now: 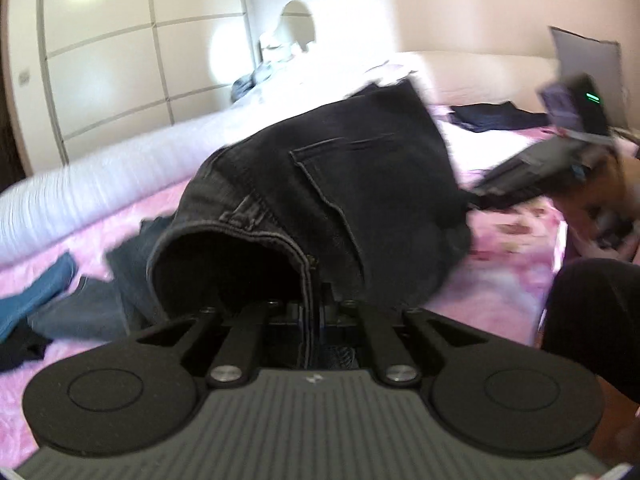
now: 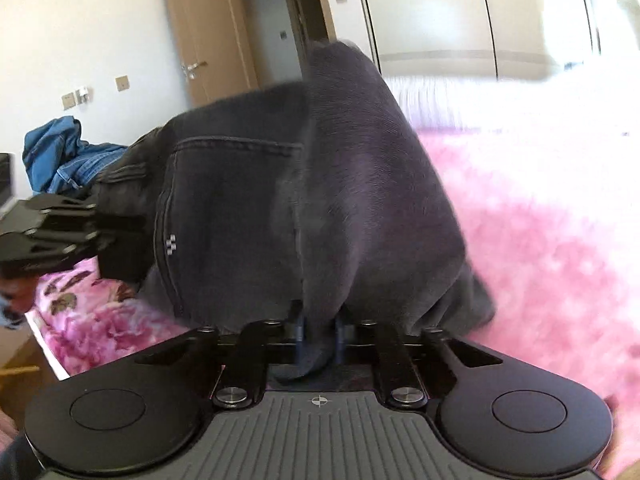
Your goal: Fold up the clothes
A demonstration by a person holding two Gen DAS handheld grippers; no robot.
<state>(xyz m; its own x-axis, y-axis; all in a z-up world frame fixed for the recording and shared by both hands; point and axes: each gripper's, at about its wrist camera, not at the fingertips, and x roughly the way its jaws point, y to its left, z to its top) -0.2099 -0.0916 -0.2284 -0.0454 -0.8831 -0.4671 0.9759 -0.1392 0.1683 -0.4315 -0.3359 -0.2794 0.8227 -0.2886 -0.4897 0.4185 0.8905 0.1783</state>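
Observation:
A pair of black jeans [image 1: 340, 184] hangs over the pink bed between both grippers, its back pocket facing the left wrist view. My left gripper [image 1: 316, 304] is shut on the waistband seam, which runs down between the pads. In the right wrist view my right gripper [image 2: 320, 324] is shut on a fold of the same black jeans [image 2: 320, 200], and a tongue of cloth sticks out behind the pads. The right gripper [image 1: 480, 192] also shows at the jeans' far edge, and the left gripper [image 2: 116, 248] shows at the left. The fingertips are hidden by cloth.
The pink floral bedspread [image 1: 500, 280] lies under the jeans, with a white ribbed blanket [image 1: 100, 184] along its far side. Blue and grey garments [image 1: 72, 296] lie at the left, and a dark garment [image 1: 500, 116] farther back. Blue denim [image 2: 60, 156] is piled near a door [image 2: 208, 40].

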